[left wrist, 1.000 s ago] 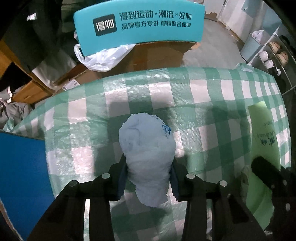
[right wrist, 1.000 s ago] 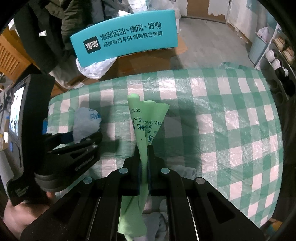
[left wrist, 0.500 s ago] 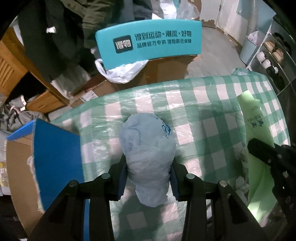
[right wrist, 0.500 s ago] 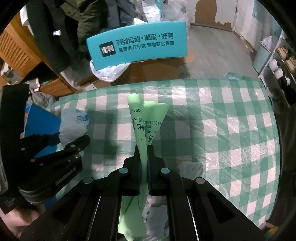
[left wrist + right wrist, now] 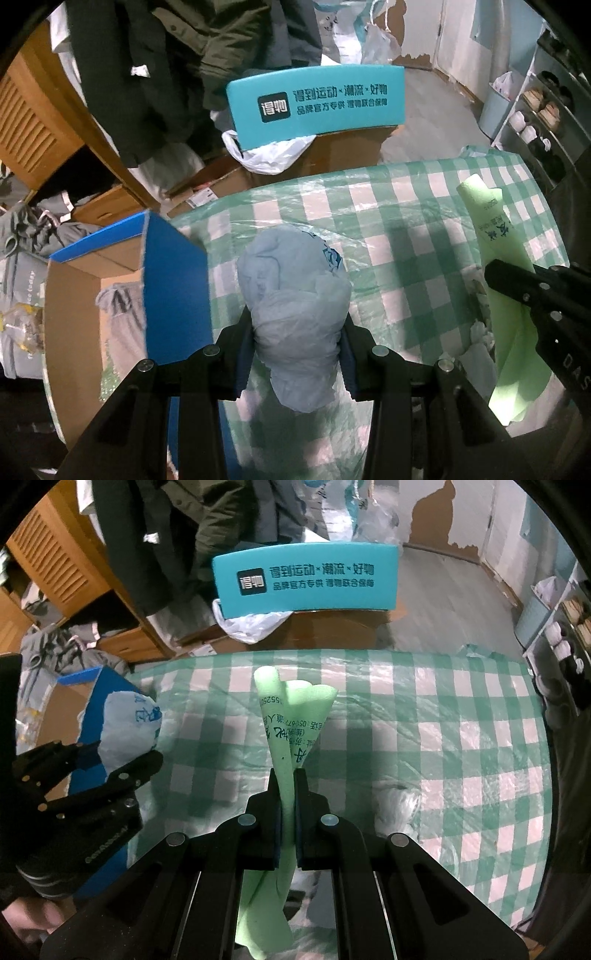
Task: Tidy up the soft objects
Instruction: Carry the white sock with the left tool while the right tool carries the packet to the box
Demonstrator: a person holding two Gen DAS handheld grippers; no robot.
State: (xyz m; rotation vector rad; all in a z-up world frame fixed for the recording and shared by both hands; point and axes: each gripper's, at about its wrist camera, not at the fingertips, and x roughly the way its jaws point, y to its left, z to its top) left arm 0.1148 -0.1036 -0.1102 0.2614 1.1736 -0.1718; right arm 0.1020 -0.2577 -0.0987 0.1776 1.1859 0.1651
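My left gripper (image 5: 297, 332) is shut on a crumpled pale blue plastic bag (image 5: 295, 299), held above the left edge of the green checked table (image 5: 406, 236). The same bag (image 5: 129, 734) and the left gripper (image 5: 122, 760) show at the left of the right wrist view. My right gripper (image 5: 286, 797) is shut on a flat light green plastic bag (image 5: 291, 720) with dark printed text, lifted off the table. That green bag (image 5: 498, 258) and the right gripper (image 5: 517, 284) appear at the right of the left wrist view. A few white crumpled bags (image 5: 399, 805) lie on the cloth below.
An open cardboard box with blue flaps (image 5: 110, 280) stands left of the table, with grey fabric inside. Beyond the far edge is a cardboard box with a teal printed panel (image 5: 317, 99) and a white bag (image 5: 269, 155). Dark coats hang behind; shoe shelves (image 5: 535, 114) stand at right.
Both grippers have risen with their bags still gripped. The left one has shifted left, so the blue-flapped box came into view beside the table edge.
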